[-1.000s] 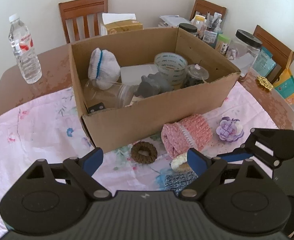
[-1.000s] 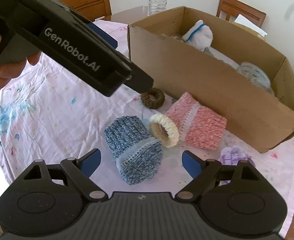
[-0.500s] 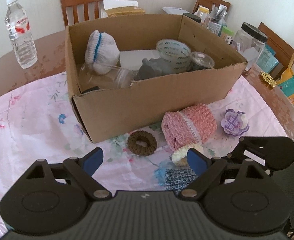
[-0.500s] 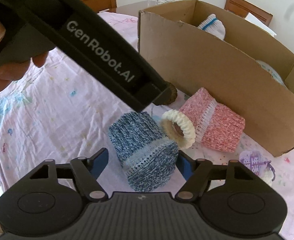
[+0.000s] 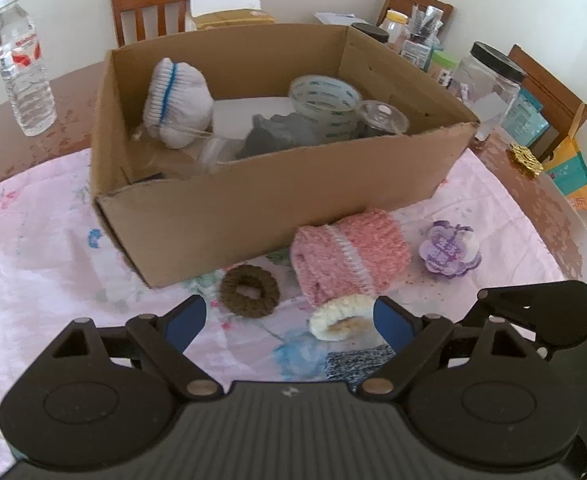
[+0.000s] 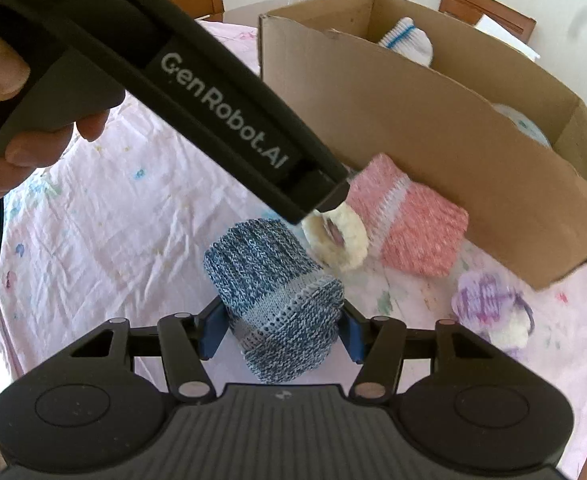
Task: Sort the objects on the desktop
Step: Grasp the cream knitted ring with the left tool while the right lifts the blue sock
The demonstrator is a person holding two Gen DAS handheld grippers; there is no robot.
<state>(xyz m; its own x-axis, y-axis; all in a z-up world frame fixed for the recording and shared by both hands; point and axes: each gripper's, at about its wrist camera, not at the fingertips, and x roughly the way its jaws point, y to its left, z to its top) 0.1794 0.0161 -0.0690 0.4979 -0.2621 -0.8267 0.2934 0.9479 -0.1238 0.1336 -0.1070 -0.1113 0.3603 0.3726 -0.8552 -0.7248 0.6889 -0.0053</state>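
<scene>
Right claw (image 6: 279, 330) closing, pads pressing both sides of blue sock (image 6: 273, 296) on desk (image 6: 113, 220). Left claw (image 5: 289, 320) released, hanging over brown ring (image 5: 249, 290) and cream ring (image 5: 341, 316). Beyond, pink sock (image 5: 349, 258) touching box (image 5: 277, 196); purple flower (image 5: 449, 250) beside.

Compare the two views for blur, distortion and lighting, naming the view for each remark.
Left wrist view: fisheye bends the cardboard box edges; soft, even daylight; mostly sharp. Right wrist view: purple flower ornament and the box's near corner are smeared; blue knitted sleeve stays crisp.
</scene>
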